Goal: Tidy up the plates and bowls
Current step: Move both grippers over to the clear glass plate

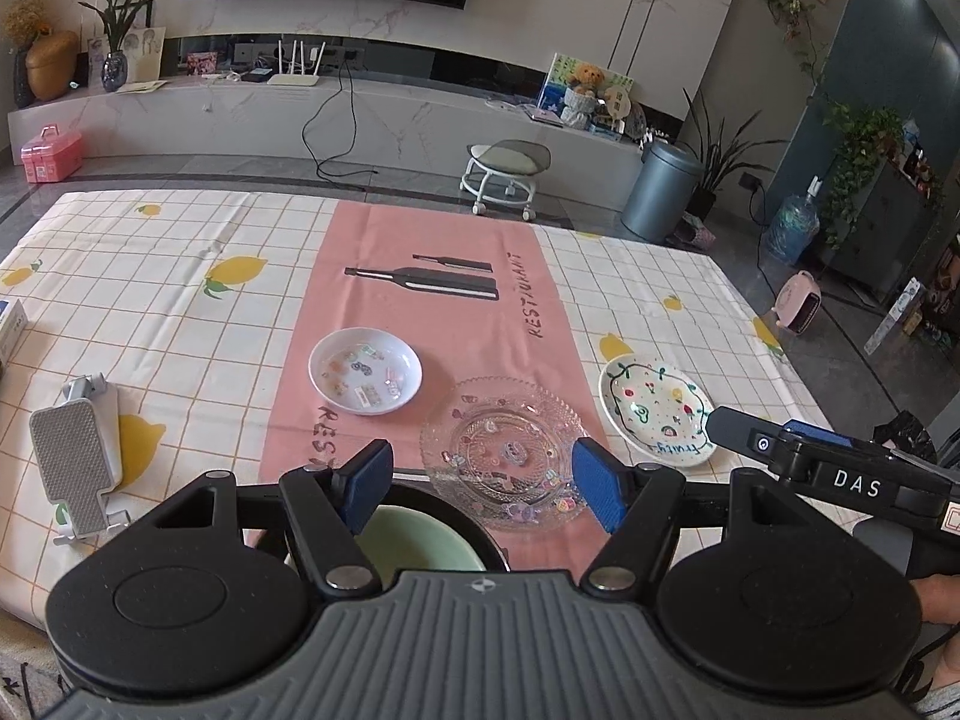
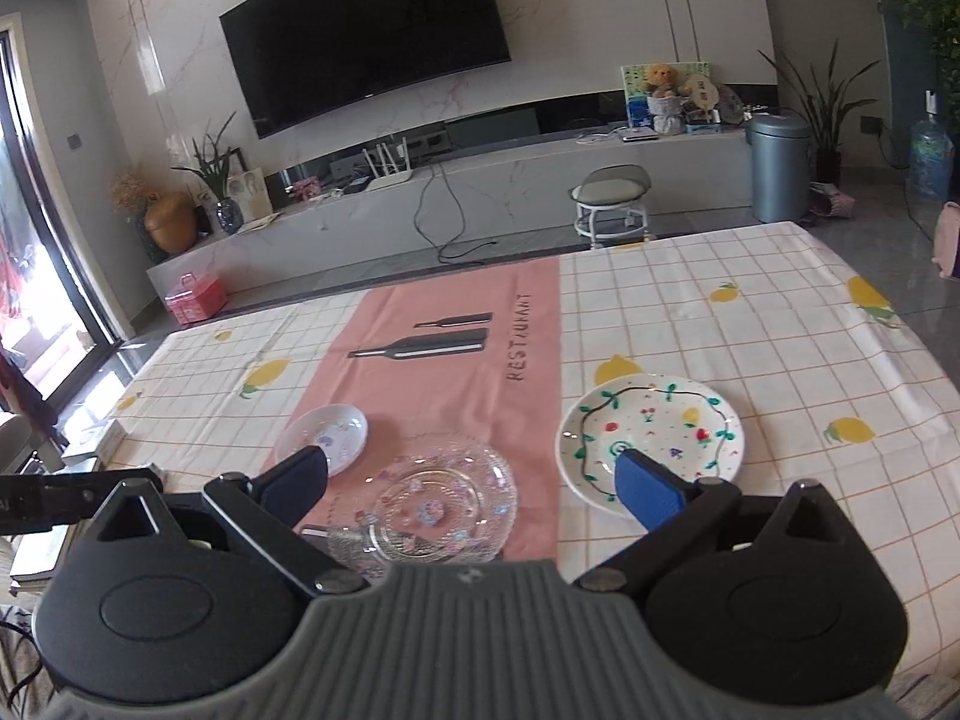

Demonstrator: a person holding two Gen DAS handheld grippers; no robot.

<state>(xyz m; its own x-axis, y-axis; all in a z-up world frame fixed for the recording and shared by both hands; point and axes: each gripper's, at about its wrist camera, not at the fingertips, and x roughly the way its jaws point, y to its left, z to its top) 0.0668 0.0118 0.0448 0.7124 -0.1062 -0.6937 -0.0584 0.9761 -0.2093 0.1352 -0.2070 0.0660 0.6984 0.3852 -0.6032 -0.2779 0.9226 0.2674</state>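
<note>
A clear glass plate lies on the pink runner near me. A small white dish with stickers lies to its left. A white painted plate with a wavy rim lies to its right. A green bowl with a dark rim sits just under my left gripper, which is open and empty above the bowl's far edge and the glass plate's near edge. My right gripper is open and empty, hovering over the glass plate, its right finger over the painted plate's near edge.
A grey and white phone stand lies at the table's left. A box sits at the far left edge. The right gripper's body reaches in beside the painted plate. The yellow-lemon tablecloth covers the table.
</note>
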